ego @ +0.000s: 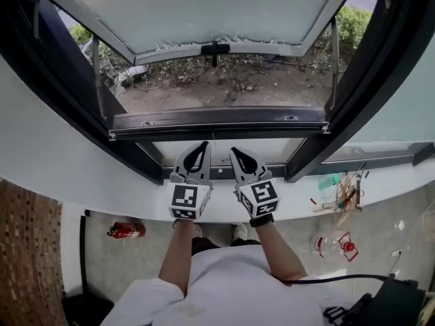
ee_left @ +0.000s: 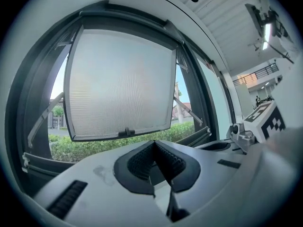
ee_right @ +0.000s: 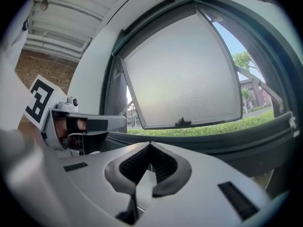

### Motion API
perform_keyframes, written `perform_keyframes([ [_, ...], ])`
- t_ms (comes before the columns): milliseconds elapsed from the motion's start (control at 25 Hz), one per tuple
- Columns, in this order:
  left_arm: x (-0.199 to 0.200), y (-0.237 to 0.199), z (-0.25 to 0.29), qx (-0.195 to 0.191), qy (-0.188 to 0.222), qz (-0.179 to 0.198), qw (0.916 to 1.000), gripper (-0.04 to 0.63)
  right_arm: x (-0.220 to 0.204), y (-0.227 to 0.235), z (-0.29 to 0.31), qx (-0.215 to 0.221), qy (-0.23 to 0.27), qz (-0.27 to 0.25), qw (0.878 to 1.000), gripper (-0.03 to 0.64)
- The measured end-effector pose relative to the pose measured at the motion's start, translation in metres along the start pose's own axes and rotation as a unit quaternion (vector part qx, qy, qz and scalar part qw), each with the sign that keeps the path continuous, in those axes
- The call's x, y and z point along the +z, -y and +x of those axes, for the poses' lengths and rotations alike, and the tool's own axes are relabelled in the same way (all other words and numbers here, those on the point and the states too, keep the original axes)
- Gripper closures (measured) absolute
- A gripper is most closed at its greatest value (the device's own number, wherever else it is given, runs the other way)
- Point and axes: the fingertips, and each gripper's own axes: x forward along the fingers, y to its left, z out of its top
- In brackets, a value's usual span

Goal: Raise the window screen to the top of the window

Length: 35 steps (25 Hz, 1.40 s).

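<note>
Head view, left gripper (ego: 203, 145) and right gripper (ego: 233, 150) side by side at centre, both closed and empty, window screen (ego: 224, 9) across top.

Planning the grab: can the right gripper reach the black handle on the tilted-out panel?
Probably, stretching: nothing blocks the right gripper, but the handle hangs out beyond the frame; jaws shut.

The window screen (ego: 224, 5) runs off the head view's top edge.
</note>
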Motion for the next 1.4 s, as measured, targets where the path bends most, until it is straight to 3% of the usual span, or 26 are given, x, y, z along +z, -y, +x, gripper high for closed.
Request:
perform_keyframes([
  [200,-0.015,-0.017,0.018,-0.014,-0.042,0.067,0.9968,0.595,-0.043,0.003,0.027,-0.005,-0.047,0.021,0.999,0.615],
  [360,-0.036,-0.028,0.032,-0.039,-0.086,0.114,0.9890,0.595,-0.074,0.007,0.048,-0.010,-0.073,0.050,0.996,0.615],
  [560,-0.071,-0.027,0.039,-0.104,-0.155,0.214,0.9588,0.595,-0.125,0.004,0.072,-0.019,-0.143,0.060,0.988,0.615],
  [720,-0.079,-0.025,0.043,-0.133,-0.164,0.289,0.9337,0.568,-0.160,0.004,0.086,-0.037,-0.178,0.063,0.981,0.598],
  [840,-0.082,-0.024,0.048,-0.155,-0.158,0.302,0.9273,0.502,-0.170,0.008,0.096,-0.053,-0.184,0.065,0.979,0.473],
  [1080,-0.096,-0.029,0.055,-0.165,-0.171,0.361,0.9020,0.494,-0.159,0.010,0.117,-0.046,-0.157,0.078,0.983,0.466],
  [1280,-0.096,-0.032,0.057,-0.158,-0.155,0.390,0.8936,0.494,-0.157,0.009,0.126,-0.043,-0.158,0.090,0.982,0.491],
  [1360,-0.095,-0.032,0.057,-0.166,-0.143,0.377,0.8998,0.494,-0.159,0.009,0.125,-0.046,-0.150,0.089,0.984,0.615],
  [1400,-0.095,-0.031,0.057,-0.173,-0.137,0.364,0.9051,0.494,-0.159,0.010,0.124,-0.047,-0.141,0.087,0.985,0.615],
])
